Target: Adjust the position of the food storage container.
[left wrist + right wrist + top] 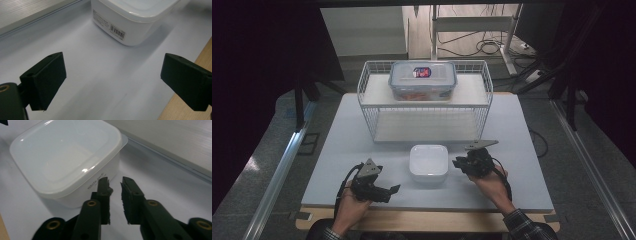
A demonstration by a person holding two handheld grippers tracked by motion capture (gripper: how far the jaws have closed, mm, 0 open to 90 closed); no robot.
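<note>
White tub [428,164] with lid on, near the mat's [337,150] front edge, between both grippers and just ahead of the wire rack [367,95]. Left gripper [384,191] wide open, empty, beside the tub. Right gripper [115,185] narrowed to a slim gap, holding nothing, tips just short of the tub's wall. Likely light, thin plastic — smooth, slippery, flexing under squeeze. Best taken at the lid's stiff rim or across opposite walls — gently.
</note>
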